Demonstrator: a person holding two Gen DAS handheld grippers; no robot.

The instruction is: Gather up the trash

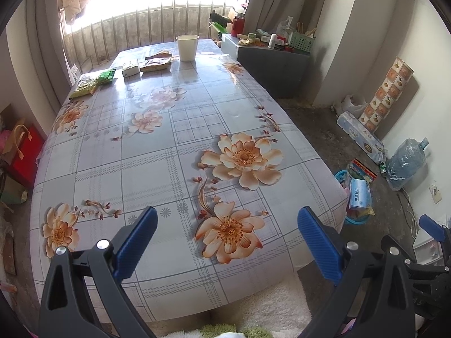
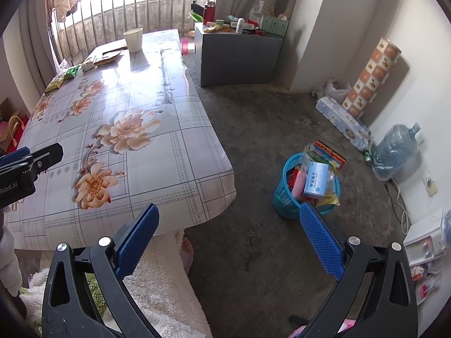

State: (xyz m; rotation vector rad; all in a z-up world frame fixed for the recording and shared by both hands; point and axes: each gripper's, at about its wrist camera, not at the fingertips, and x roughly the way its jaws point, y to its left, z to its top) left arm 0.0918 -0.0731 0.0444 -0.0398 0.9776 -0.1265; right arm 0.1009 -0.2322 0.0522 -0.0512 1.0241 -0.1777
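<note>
Both tools gaping, empty: left tool (image 1: 227,242), right tool (image 2: 229,242); wrappers (image 1: 93,83) at far table end, well apart

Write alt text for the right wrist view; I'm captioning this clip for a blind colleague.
The open right gripper hangs over bare floor beside a floral-clothed table, with nothing between its blue pads. A blue basket on the floor ahead is heaped with boxes and wrappers. A paper cup and packets stand at the table's far end.
</note>
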